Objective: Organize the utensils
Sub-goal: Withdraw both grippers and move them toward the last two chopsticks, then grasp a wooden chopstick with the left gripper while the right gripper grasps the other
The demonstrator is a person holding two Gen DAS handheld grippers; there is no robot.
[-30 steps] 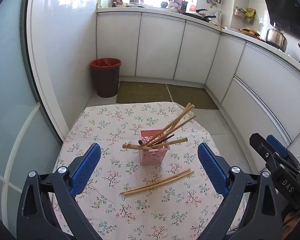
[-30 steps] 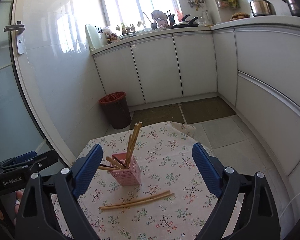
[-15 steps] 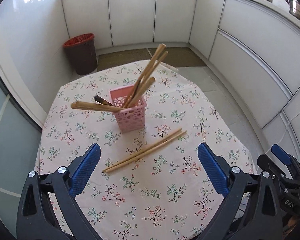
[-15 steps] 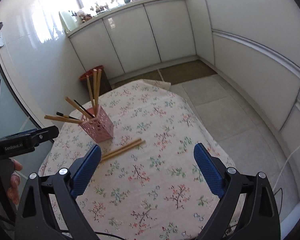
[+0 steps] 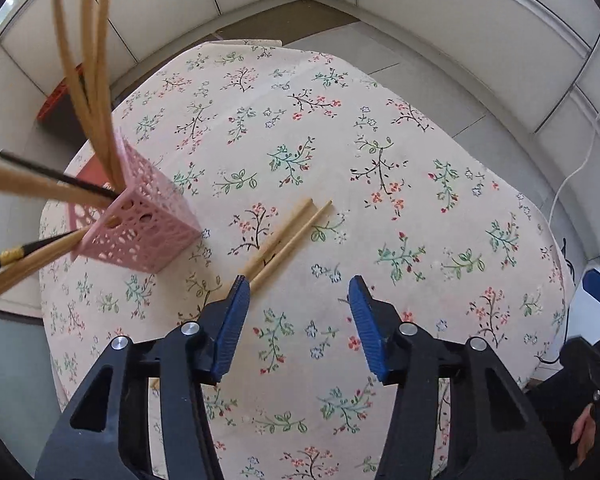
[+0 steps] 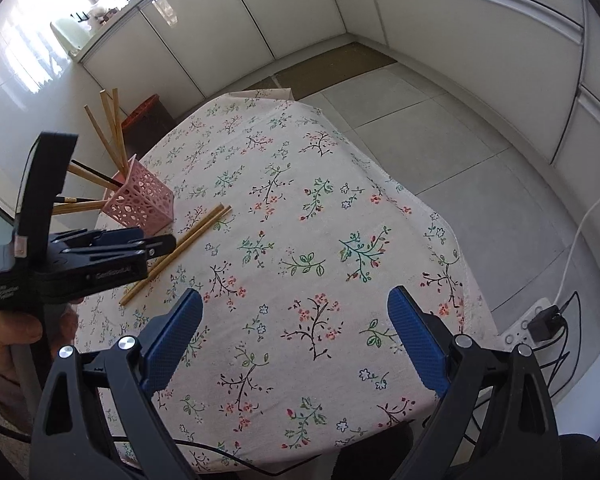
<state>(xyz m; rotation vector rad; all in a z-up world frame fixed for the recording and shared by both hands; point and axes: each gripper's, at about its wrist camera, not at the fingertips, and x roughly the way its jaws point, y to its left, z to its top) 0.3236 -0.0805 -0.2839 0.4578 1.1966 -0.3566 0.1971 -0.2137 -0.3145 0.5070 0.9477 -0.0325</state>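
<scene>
A pair of bamboo chopsticks (image 5: 288,236) lies flat on the floral tablecloth (image 5: 380,200), right of a pink perforated holder (image 5: 140,232) that holds several chopsticks. My left gripper (image 5: 296,300) is open and empty, low over the cloth, its left finger just over the near end of the pair. In the right wrist view the pair (image 6: 188,244), the holder (image 6: 140,202) and the left gripper (image 6: 156,246) show at the left. My right gripper (image 6: 296,336) is open and empty over the table's near middle.
White kitchen cabinets (image 6: 260,20) curve around the room. A red-lined bin (image 6: 144,114) stands behind the table. A power strip with a plug and cable (image 6: 540,320) lies on the tiled floor at the right.
Both grippers have dropped toward the table. The left one has moved in close over the loose pair and its jaws have narrowed; the right jaws stay wide.
</scene>
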